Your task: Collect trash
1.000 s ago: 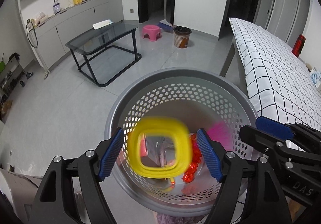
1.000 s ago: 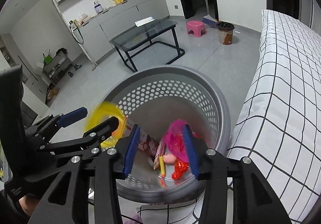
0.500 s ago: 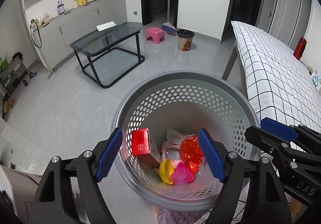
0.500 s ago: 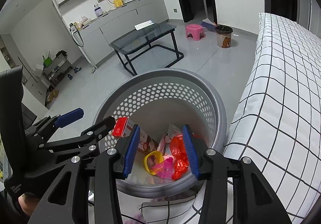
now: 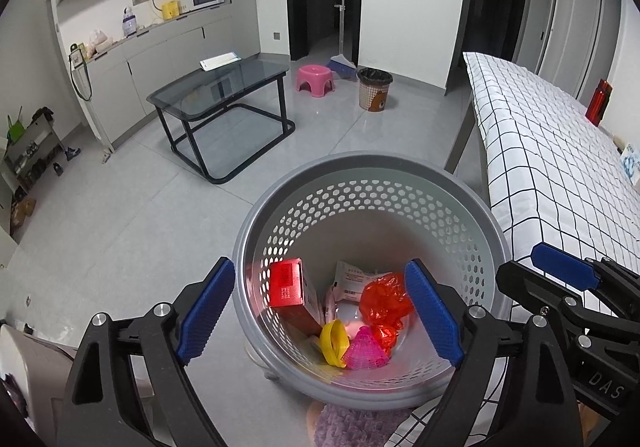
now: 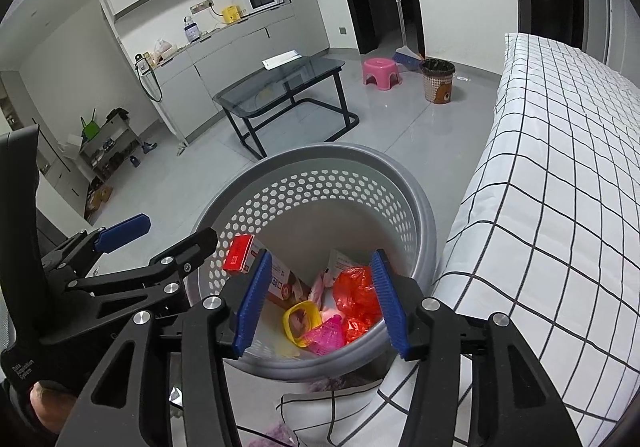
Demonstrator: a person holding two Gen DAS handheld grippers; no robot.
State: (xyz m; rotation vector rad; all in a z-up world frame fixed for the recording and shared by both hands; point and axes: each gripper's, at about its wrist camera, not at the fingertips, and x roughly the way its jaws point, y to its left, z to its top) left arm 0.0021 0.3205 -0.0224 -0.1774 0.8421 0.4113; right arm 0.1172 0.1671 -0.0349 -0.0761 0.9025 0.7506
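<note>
Nearest you, your left gripper (image 5: 318, 317) is hovering over the grey basket (image 5: 448, 183), jaws opening wide, nothing between them. Your right gripper (image 6: 320, 305) is hanging beside it, jaws opening at middling width, also gripping nothing.

Lying in the basket bottom, lower centre of the frame: red box (image 5: 285, 283), yellow ring (image 5: 333, 341), pink cone (image 5: 365, 350), red crumpled bag (image 5: 385, 301), white packet (image 5: 352, 281).

Right of the frame: checked bed (image 5: 560, 167) touching the basket.

Further up: glass table (image 5: 224, 87), pink stool (image 5: 315, 77), brown bin (image 5: 374, 89).
</note>
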